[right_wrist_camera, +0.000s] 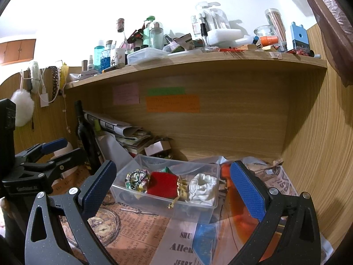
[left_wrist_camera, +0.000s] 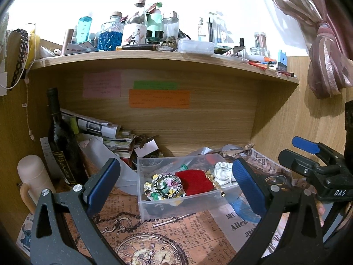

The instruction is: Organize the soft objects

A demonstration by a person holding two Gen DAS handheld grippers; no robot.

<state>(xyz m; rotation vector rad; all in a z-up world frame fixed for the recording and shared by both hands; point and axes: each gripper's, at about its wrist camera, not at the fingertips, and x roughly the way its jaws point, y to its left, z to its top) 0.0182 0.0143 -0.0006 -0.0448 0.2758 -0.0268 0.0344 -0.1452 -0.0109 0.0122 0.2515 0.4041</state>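
I read this as the pause before a pick: both tools hover in front of the clear plastic bin [left_wrist_camera: 176, 201], and nothing is held. My left gripper [left_wrist_camera: 176, 183] has its fingers wide apart and empty, framing the bin; my right gripper [right_wrist_camera: 174, 187] is likewise spread and empty.

Going left to right inside the bin: a floral fabric scrunchie with a beaded band [left_wrist_camera: 164, 186], a red velvet pouch [left_wrist_camera: 195, 182], then a white drawstring cloth pouch [right_wrist_camera: 204, 188] against the right wall. All three sit in the bin already, so I judge the sorting well along, though I cannot tell what remains.

The next move probably calls for a top-down reach over the bin's front wall, closing gently on soft cloth.

Room is tight: a dark glass bottle [left_wrist_camera: 60, 141] and stacked papers [left_wrist_camera: 103, 132] crowd the left, the wooden shelf [left_wrist_camera: 167, 60] overhangs, a side panel closes the right. The newspaper-print surface [left_wrist_camera: 187, 231] in front is the free space.
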